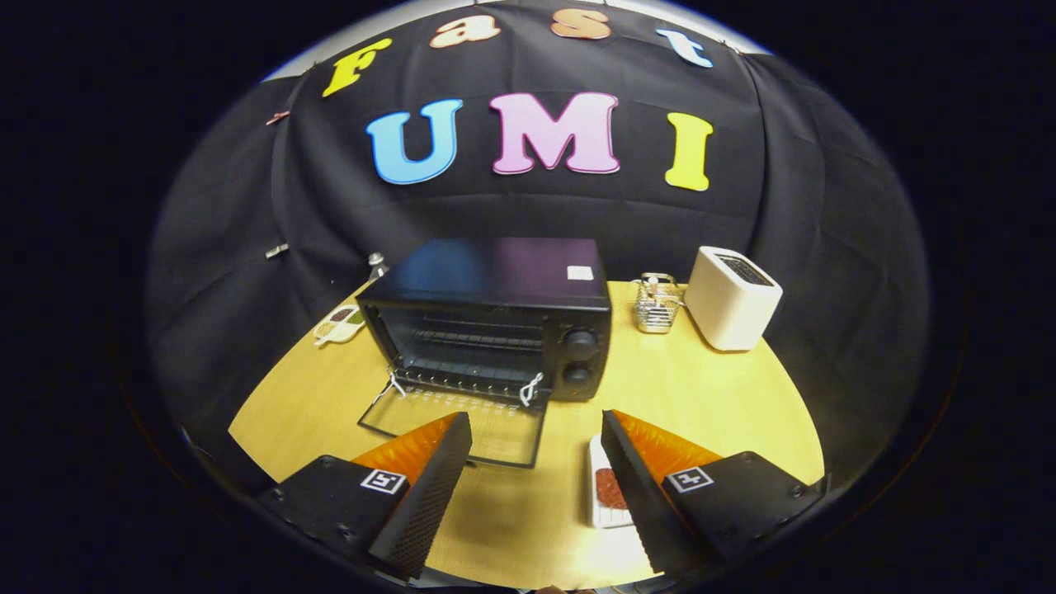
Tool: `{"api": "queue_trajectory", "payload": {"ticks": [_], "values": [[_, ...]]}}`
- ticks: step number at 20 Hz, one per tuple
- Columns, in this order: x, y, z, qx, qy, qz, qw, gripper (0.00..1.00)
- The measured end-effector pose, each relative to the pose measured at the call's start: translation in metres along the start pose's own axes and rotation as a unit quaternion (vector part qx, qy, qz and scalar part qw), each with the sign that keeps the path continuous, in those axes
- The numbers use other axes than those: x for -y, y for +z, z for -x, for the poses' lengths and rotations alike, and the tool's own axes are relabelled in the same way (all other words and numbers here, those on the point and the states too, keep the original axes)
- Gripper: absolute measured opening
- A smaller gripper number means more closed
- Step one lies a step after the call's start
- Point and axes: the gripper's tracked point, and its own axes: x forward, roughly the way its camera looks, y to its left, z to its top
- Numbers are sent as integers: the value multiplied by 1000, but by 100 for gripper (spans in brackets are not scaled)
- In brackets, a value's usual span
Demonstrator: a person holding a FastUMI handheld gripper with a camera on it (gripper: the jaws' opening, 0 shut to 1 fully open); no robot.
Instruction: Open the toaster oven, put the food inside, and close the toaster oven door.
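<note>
A black toaster oven (pixel 495 318) stands on the wooden table (pixel 709 396), beyond my fingers. Its glass door (pixel 462 425) hangs fully down and lies flat toward me, showing the wire rack inside. Two knobs sit on its right panel. My gripper (pixel 536 437) hovers above the table just in front of the door, open, with nothing between its fingers. A white tray of reddish food (pixel 606 491) lies on the table by the inner side of the right finger (pixel 635 487), partly hidden behind it. The left finger (pixel 433 483) overlaps the door's near edge.
A white pop-up toaster (pixel 733 297) stands at the back right, with a small wire basket (pixel 657 304) between it and the oven. A small white dish with food (pixel 338 323) lies left of the oven. The table's edge curves close on both sides.
</note>
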Motion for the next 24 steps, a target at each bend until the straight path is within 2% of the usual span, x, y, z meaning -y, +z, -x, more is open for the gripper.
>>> {"api": "queue_trajectory", "payload": {"ticks": [5,11,15,18,21,24], "values": [[64,-6,-9,-42,10,-36,998,99],[119,-48,-28,-106,32,-58,992,99],[133,-88,-47,-153,57,-77,983,99],[133,-112,-51,-198,75,-111,971,99],[130,-124,-50,-230,94,-141,958,97],[127,-130,-52,-240,109,-148,953,96]]}}
